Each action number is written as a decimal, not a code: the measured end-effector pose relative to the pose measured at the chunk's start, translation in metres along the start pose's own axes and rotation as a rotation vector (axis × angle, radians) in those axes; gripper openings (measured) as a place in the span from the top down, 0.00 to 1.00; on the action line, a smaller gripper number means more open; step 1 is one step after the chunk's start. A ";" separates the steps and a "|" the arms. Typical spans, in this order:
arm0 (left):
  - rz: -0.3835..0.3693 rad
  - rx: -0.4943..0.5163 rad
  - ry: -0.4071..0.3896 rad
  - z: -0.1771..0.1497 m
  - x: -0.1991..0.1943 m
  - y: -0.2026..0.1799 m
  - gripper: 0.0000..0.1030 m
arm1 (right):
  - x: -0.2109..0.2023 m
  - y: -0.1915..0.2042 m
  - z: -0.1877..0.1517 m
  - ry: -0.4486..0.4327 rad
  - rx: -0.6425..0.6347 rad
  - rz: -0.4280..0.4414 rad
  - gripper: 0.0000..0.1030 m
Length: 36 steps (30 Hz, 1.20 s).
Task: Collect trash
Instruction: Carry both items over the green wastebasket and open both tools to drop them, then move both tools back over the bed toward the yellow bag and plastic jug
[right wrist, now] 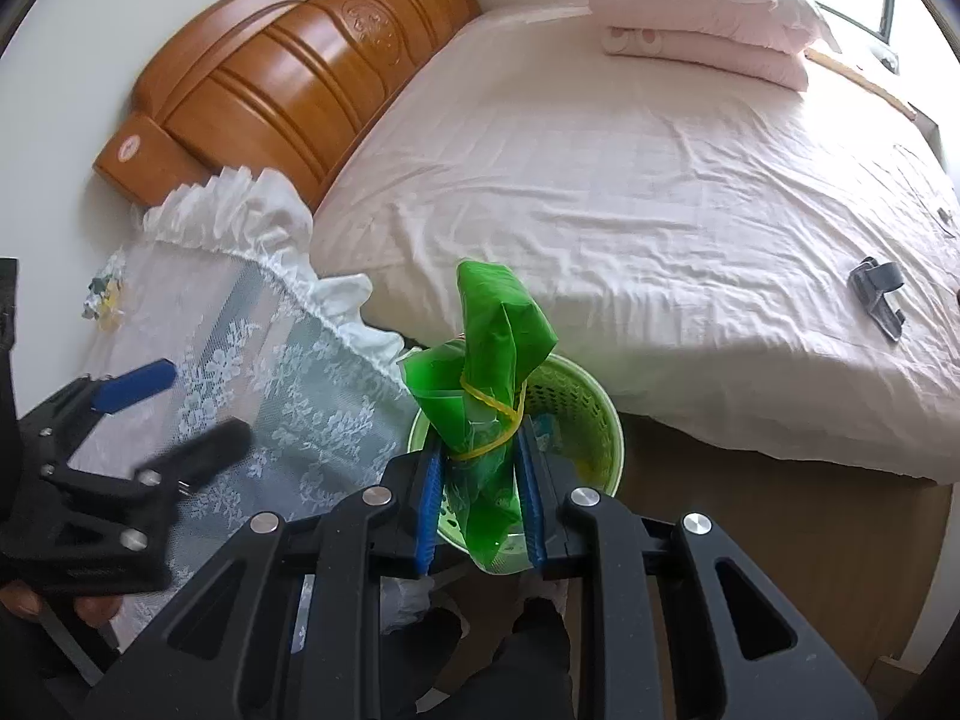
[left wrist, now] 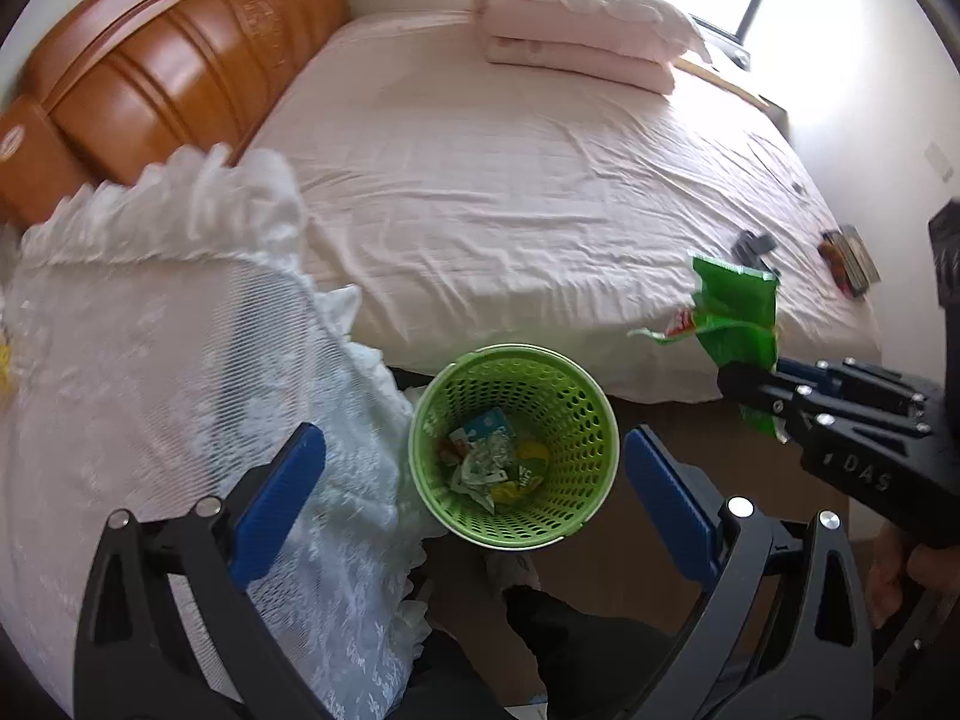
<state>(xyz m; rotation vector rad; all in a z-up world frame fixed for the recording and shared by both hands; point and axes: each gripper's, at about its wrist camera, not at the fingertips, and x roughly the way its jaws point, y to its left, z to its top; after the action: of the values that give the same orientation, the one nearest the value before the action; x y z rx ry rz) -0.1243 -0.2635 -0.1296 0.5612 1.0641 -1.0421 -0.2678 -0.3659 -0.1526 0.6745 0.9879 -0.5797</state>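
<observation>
Right tool (right wrist: 480, 498) pinches green bag (right wrist: 489, 360) above bin (right wrist: 591, 402), ready to drop; left tool (left wrist: 474, 480) spread, empty.

Green snack wrapper (right wrist: 487, 396): crumpled glossy plastic, cinched round the middle by a yellow rubber band (right wrist: 489, 414), standing upright, clamped between the blue pads of my right tool (right wrist: 481, 501), directly above the basket.

Green perforated waste basket (left wrist: 576, 396): round, upright on the floor against the bed edge, straight ahead of my left tool (left wrist: 474, 486), between its wide-spread fingers.

Trash in basket (left wrist: 492, 459): crumpled wrappers and paper, pale blue, white and yellow, lying on the bottom.
</observation>
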 end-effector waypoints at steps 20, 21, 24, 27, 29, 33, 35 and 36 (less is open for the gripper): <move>0.090 -0.206 -0.082 -0.021 -0.038 0.082 0.08 | 0.025 0.030 0.008 0.062 0.016 -0.044 0.03; 0.098 -0.219 -0.090 -0.023 -0.042 0.086 0.08 | 0.024 0.034 0.009 0.059 0.010 -0.037 0.03; 0.116 -0.253 -0.109 -0.028 -0.053 0.099 0.08 | 0.020 0.047 0.012 0.049 -0.009 -0.024 0.03; 0.155 -0.296 -0.133 -0.038 -0.067 0.117 0.08 | 0.015 0.062 0.017 0.029 -0.032 -0.004 0.03; 0.188 -0.329 -0.150 -0.046 -0.078 0.130 0.08 | 0.011 0.076 0.020 0.016 -0.056 0.018 0.03; 0.250 -0.418 -0.181 -0.069 -0.100 0.160 0.08 | 0.011 0.107 0.029 0.002 -0.114 0.055 0.03; 0.273 -0.462 -0.193 -0.081 -0.110 0.175 0.08 | 0.015 0.128 0.034 0.007 -0.149 0.085 0.03; 0.283 -0.480 -0.197 -0.085 -0.113 0.180 0.08 | 0.016 0.133 0.035 0.010 -0.159 0.093 0.03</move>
<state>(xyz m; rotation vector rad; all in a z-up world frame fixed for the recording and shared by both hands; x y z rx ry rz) -0.0118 -0.0699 -0.0801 0.2046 0.9816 -0.5524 -0.1470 -0.3059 -0.1206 0.5792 0.9948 -0.4118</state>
